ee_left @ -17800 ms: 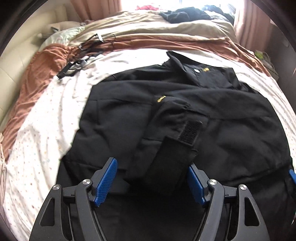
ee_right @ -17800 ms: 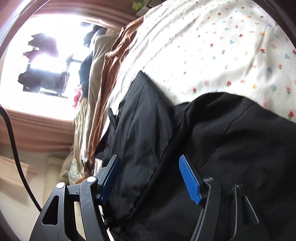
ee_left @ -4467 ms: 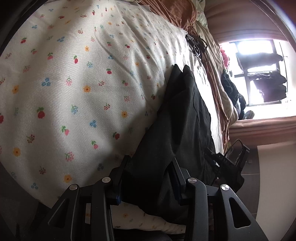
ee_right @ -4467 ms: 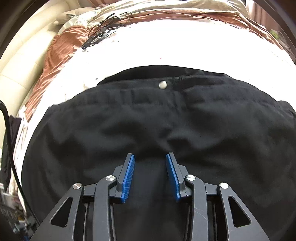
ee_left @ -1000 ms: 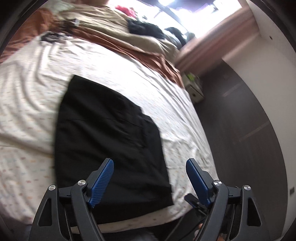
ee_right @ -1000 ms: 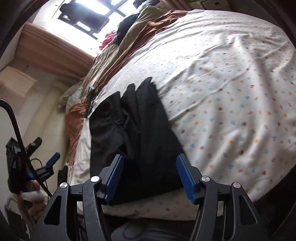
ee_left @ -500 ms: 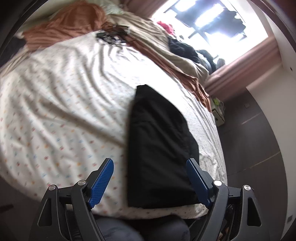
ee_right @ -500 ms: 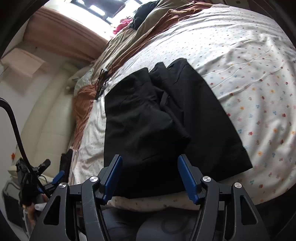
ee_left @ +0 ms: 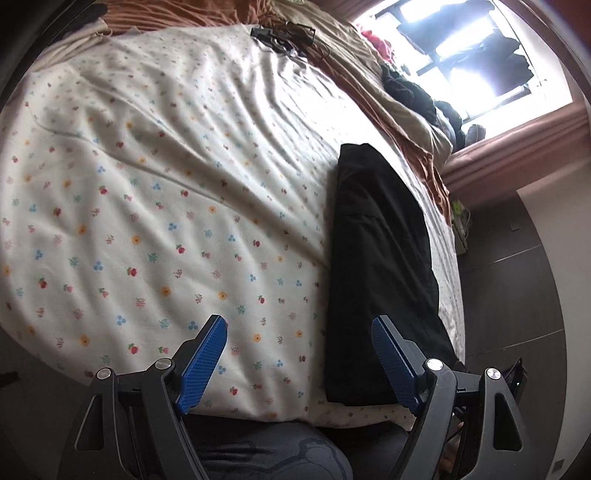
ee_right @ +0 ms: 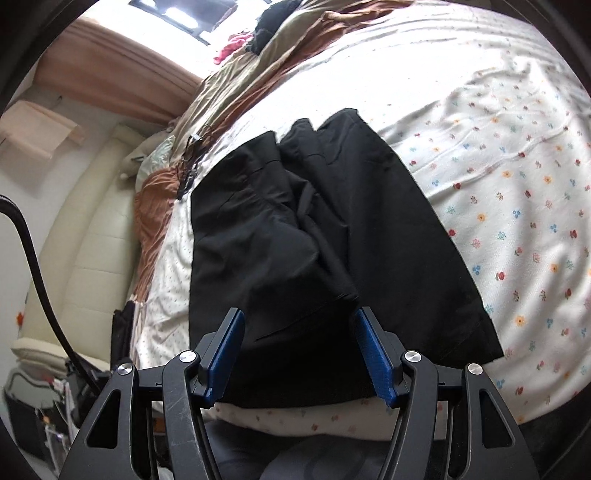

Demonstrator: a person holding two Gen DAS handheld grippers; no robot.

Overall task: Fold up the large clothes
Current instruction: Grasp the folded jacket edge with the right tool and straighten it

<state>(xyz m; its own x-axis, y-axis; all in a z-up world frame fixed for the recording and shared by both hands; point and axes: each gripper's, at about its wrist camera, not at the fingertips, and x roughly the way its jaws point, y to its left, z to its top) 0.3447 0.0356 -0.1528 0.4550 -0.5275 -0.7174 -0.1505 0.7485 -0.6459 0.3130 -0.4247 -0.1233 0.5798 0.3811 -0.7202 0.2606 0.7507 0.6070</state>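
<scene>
A black jacket [ee_right: 314,236] lies folded into a rough rectangle on the flowered bed sheet [ee_right: 517,192], near the bed's front edge. In the left wrist view the jacket [ee_left: 376,258] is a dark slab to the right. My left gripper [ee_left: 299,362] is open and empty, held above the sheet to the left of the jacket. My right gripper [ee_right: 299,354] is open and empty, held above the jacket's near edge. Neither gripper touches the cloth.
Brown and beige bedding [ee_right: 266,74] is bunched along the far side of the bed, with dark clothes [ee_left: 410,92] and black cables [ee_left: 284,33] on it. A cream headboard [ee_right: 88,236] is to the left. Dark floor [ee_left: 517,295] lies past the bed's right edge.
Both grippers have swung over the bed while staying open. The left view has turned left, so the jacket sits further right. The right gripper has come closer to the jacket.
</scene>
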